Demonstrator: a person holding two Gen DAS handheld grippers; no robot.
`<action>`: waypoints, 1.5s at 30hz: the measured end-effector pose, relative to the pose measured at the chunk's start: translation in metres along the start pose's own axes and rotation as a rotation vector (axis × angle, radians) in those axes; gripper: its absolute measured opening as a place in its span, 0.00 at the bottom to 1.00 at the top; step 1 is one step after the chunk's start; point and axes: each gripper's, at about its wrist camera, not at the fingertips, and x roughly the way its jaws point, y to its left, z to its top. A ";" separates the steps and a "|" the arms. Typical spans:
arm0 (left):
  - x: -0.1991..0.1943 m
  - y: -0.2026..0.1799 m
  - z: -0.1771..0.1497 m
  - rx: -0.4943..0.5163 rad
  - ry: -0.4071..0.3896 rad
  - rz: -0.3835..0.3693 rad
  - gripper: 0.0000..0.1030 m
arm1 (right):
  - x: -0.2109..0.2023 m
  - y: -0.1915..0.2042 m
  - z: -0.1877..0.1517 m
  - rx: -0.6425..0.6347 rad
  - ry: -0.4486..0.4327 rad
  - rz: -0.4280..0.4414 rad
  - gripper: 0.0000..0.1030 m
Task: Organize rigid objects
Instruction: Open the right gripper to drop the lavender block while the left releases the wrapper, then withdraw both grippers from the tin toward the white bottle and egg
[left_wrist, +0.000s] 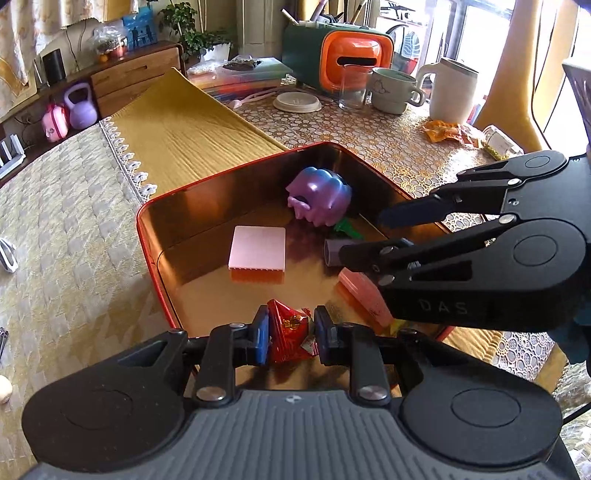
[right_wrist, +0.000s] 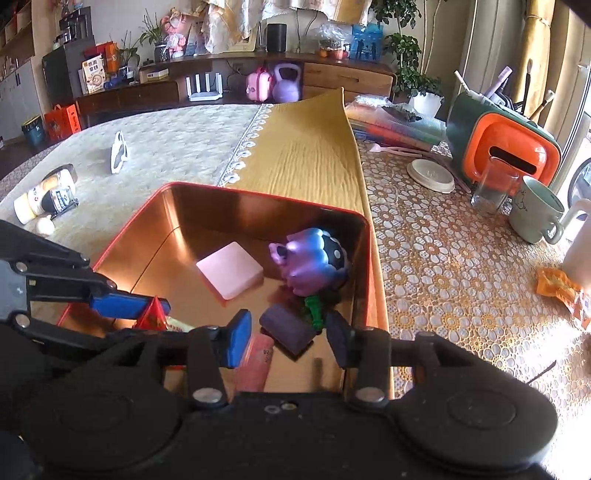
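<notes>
Tin box (left_wrist: 155, 236), red-rimmed with a coppery inside, is sitting at centre frame in both views on a yellow runner (left_wrist: 184, 133); it is holding a pink square block (left_wrist: 257, 251) at its middle, a purple flower-shaped toy (left_wrist: 319, 195) with a green stem (left_wrist: 347, 229) toward its far right wall, a purple hexagonal piece (right_wrist: 286, 326) and a pink oblong piece (right_wrist: 255, 365) lower right. Left gripper (left_wrist: 290, 334) is sitting at bottom centre of its own view, blue pads pressing on both sides of a red wrapped packet (left_wrist: 291, 332) over the near part of the box. Right gripper (right_wrist: 290, 341) is reaching in over the box's right side, jaws partly apart and gripping nothing; the purple hexagonal piece is lying between and just beyond its fingers (right_wrist: 238, 341), and whether they are touching it cannot be told. Mug (right_wrist: 535, 210), glass (right_wrist: 493, 192) and orange-fronted container (right_wrist: 509, 155) are standing at upper right of the right wrist view.
</notes>
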 end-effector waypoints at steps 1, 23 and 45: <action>-0.001 0.000 -0.001 0.000 0.000 0.000 0.23 | -0.002 0.000 -0.001 0.000 -0.002 0.001 0.44; -0.054 0.009 -0.015 -0.057 -0.104 -0.038 0.65 | -0.063 0.003 -0.012 0.054 -0.090 0.012 0.53; -0.136 0.060 -0.055 -0.134 -0.213 0.013 0.71 | -0.115 0.064 -0.019 0.073 -0.159 0.104 0.80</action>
